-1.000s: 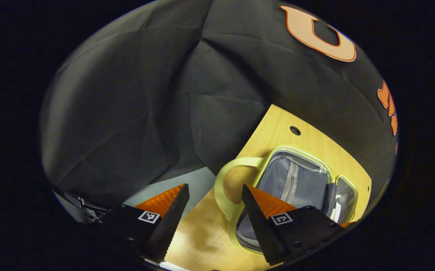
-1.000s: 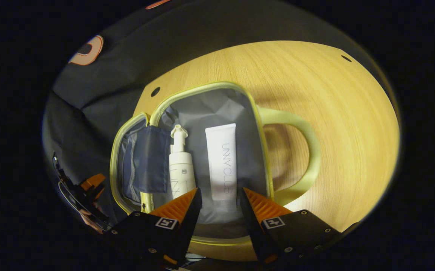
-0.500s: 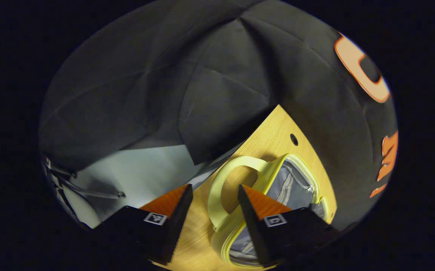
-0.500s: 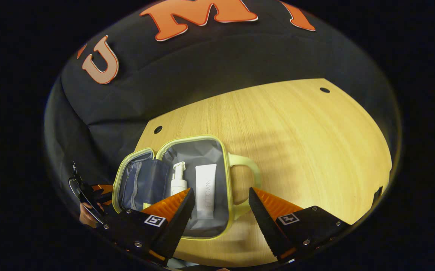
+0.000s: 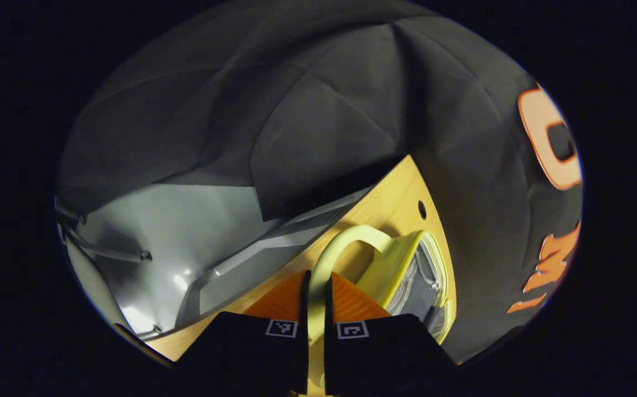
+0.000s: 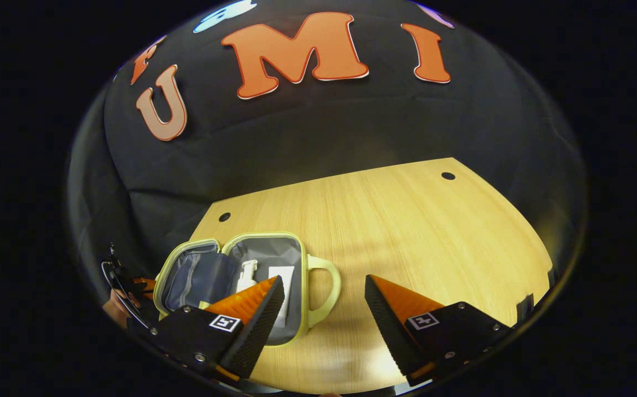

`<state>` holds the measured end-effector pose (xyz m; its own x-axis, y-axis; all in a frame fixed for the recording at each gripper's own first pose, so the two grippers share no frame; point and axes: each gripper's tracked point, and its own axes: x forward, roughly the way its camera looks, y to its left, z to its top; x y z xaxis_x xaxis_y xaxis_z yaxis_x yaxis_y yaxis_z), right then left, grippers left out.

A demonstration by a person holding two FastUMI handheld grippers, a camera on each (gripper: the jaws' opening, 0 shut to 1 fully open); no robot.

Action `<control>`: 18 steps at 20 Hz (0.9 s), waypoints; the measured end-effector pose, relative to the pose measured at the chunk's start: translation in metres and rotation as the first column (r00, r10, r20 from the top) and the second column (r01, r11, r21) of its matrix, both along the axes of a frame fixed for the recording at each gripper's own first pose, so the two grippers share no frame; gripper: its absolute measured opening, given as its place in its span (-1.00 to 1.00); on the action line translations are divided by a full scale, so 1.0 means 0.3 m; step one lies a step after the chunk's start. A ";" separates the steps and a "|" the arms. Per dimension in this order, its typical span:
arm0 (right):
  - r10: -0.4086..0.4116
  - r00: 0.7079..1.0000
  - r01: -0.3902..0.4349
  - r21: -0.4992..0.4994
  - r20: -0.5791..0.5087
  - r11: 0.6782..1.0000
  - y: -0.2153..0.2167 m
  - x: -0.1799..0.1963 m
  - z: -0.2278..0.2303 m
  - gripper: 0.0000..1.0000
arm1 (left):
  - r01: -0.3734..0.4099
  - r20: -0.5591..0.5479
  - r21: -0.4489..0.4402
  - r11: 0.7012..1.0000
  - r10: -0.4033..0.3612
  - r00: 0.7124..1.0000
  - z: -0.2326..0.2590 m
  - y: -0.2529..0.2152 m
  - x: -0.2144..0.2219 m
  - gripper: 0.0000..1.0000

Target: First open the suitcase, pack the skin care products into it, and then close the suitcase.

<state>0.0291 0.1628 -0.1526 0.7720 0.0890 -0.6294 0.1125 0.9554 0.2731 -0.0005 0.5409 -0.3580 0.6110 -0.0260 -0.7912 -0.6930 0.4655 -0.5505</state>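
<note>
- With the pump bottle (image 6: 246, 271) and tube (image 6: 284, 281) lying inside the open suitcase (image 6: 186, 259) on the table (image 6: 406, 220), I've clamped my left gripper (image 5: 316, 300) on the lid's handle (image 5: 318, 264), ready to swing it closed.
- My right gripper (image 6: 324, 300) hangs spread, empty, clear.

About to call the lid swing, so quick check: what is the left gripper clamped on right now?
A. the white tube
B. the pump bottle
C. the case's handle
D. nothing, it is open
C. In the left gripper view the left gripper has both fingers pressed on the pale handle of the case.
</note>
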 end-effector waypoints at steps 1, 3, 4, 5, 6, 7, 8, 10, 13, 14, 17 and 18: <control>-0.008 1.000 0.008 -0.005 0.004 1.000 -0.010 -0.003 0.004 0.89 | 0.030 0.018 0.023 0.999 -0.031 0.999 0.035 -0.003 0.005 -0.89; -0.027 0.999 0.027 0.001 0.022 1.000 -0.031 0.003 0.028 0.89 | 0.076 0.053 0.116 0.990 -0.083 0.995 0.102 0.015 0.007 -0.91; -0.040 0.998 0.040 0.001 0.045 0.999 -0.043 0.015 0.048 0.90 | 0.099 0.070 0.157 0.983 -0.111 0.991 0.148 0.020 0.019 -0.91; -0.043 0.996 0.043 -0.004 0.075 0.999 -0.056 0.025 0.072 0.90 | 0.106 0.088 0.180 0.978 -0.123 0.989 0.167 0.016 0.026 -0.91; -0.049 0.993 0.052 -0.025 0.110 0.998 -0.077 0.041 0.091 0.90 | 0.096 0.110 0.185 0.978 -0.118 0.987 0.199 0.018 0.030 -0.91; -0.044 0.989 0.051 -0.048 0.140 0.998 -0.092 0.046 0.109 0.90 | 0.086 0.130 0.188 0.978 -0.112 0.985 0.233 0.012 0.028 -0.92; -0.040 0.986 0.051 -0.066 0.161 0.996 -0.106 0.049 0.129 0.91 | 0.077 0.160 0.195 0.978 -0.109 0.981 0.277 0.009 0.035 -0.92; -0.015 0.980 0.037 -0.105 0.197 0.994 -0.121 0.063 0.159 0.90 | 0.071 0.211 0.212 0.975 -0.116 0.971 0.360 -0.029 0.069 -0.99; 0.025 0.977 0.000 -0.120 0.213 0.993 -0.131 0.069 0.159 0.90 | 0.099 0.228 0.263 0.960 -0.162 0.960 0.471 -0.091 0.052 -0.98; 0.032 0.975 -0.007 -0.115 0.218 0.993 -0.134 0.071 0.164 0.90 | 0.098 0.245 0.283 0.954 -0.171 0.954 0.510 -0.108 0.066 -0.99; 0.057 0.970 -0.031 -0.112 0.238 0.993 -0.138 0.109 0.160 0.90 | 0.119 0.272 0.367 0.923 -0.229 0.935 0.630 -0.173 0.054 -0.99; 0.064 0.967 -0.038 -0.111 0.246 0.993 -0.141 0.114 0.164 0.90 | 0.136 0.270 0.405 0.904 -0.261 0.927 0.667 -0.204 0.061 -0.99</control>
